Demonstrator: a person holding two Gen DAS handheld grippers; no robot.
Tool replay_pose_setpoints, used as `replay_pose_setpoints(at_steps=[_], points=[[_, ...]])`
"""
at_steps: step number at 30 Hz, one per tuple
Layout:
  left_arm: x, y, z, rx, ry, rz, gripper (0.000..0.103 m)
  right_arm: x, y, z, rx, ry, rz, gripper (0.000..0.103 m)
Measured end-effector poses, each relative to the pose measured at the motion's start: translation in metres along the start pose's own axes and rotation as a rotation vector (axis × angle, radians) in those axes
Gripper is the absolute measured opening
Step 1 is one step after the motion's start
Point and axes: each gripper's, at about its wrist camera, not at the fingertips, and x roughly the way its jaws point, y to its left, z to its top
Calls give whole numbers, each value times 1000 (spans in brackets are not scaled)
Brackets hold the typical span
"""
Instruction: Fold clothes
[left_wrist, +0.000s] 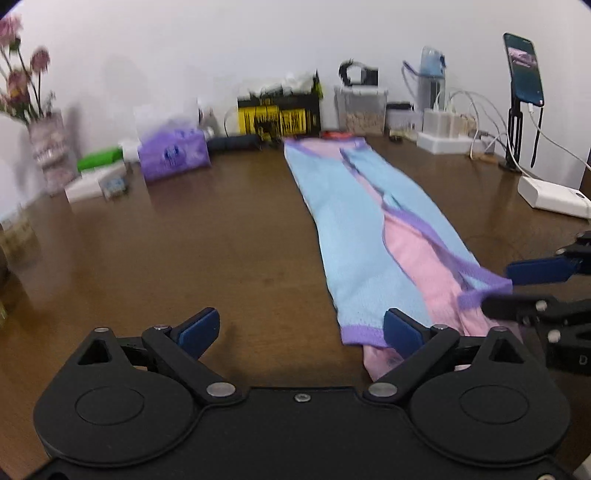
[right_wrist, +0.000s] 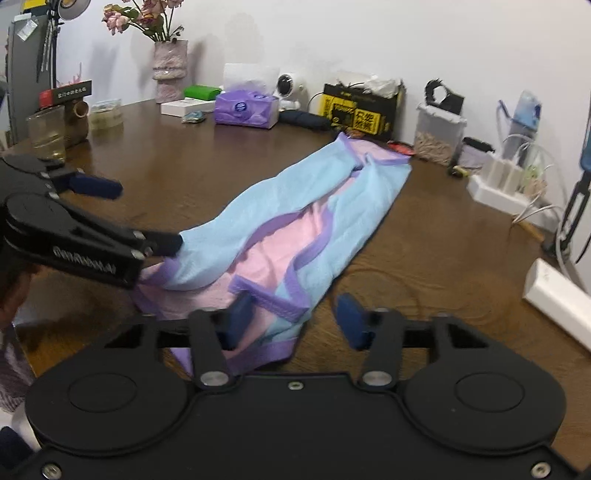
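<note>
Left wrist view: the garment (left_wrist: 354, 236), blue and pink with purple trim, lies flat on the brown table (left_wrist: 166, 240), already folded into 1 long narrow strip. Its long axis runs away from both grippers toward the clutter along the wall, so the near short end is the part within reach.

The left gripper (left_wrist: 299, 332) stands with its jaws wide apart and nothing between them; its right blue pad sits at or just over the near-left purple hem, while the other pad is over bare table. The garment therefore lies mostly to the right of this gripper's centre line.

In the right wrist view, the right gripper (right_wrist: 295, 321) also has a clear gap between its blue pads. The left pad is over the pink cloth and the right pad over the table, with the near-right corner of the hem between them, not pinched as far as I can see.

Both grippers are at the near end, 1 at each corner. Judging by this, the coming move is a grasp of both corners to carry the near end toward the far end.

Hard to make out: whether either pad actually touches cloth, since the gripper bodies cover the nearest hem. Both views are somewhat blurred, and the layers under the pink panel are hidden.
</note>
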Motion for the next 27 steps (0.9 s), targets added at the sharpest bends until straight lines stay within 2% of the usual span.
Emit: replay_pose_setpoints(at_steps=[1, 2, 5, 7, 9, 10, 11, 12, 15, 16, 19, 21, 23, 25, 26, 27], points=[[1, 1, -1, -7, 10, -6, 89, -1, 4, 2, -16, -12, 16, 26], [2, 2, -2, -16, 20, -12, 89, 0, 10, 3, -50, -20, 50, 14], [3, 9, -3, -54, 39, -36, 89, 3, 31, 7, -190, -23, 156, 12], [0, 16, -2, -63, 46, -55, 90, 5, 42, 6, -264, 5, 173, 18], [-8, 20, 0, -21, 20, -75, 90, 8, 50, 5, -307, 21, 184, 49], [-13, 21, 1, 12, 2, -88, 91, 3, 48, 5, -309, -9, 171, 60], [-20, 20, 0, 65, -24, -102, 92, -3, 46, 4, -310, -43, 156, 80], [-26, 18, -1, 132, -52, -122, 98, -7, 44, 3, -316, -67, 150, 84], [-42, 10, -12, 372, -171, -189, 102, -20, 32, -4, -324, -111, 162, 84], [-47, 4, -17, 498, -228, -233, 103, -24, 27, -7, -318, -114, 171, 84], [-41, -8, -27, 680, -260, -321, 103, -19, 6, -13, -292, -74, 261, 84], [-26, -11, -23, 716, -223, -355, 100, -9, 0, -13, -300, -41, 271, 83], [-14, -10, -18, 716, -186, -402, 93, -4, -2, -16, -308, -27, 271, 82], [-3, -5, -9, 678, -140, -455, 81, 2, -10, -15, -300, -28, 302, 73], [3, -1, -4, 649, -110, -488, 74, 5, -14, -15, -295, -29, 318, 60], [9, 2, 2, 616, -79, -523, 59, 7, -19, -13, -283, -22, 336, 47]])
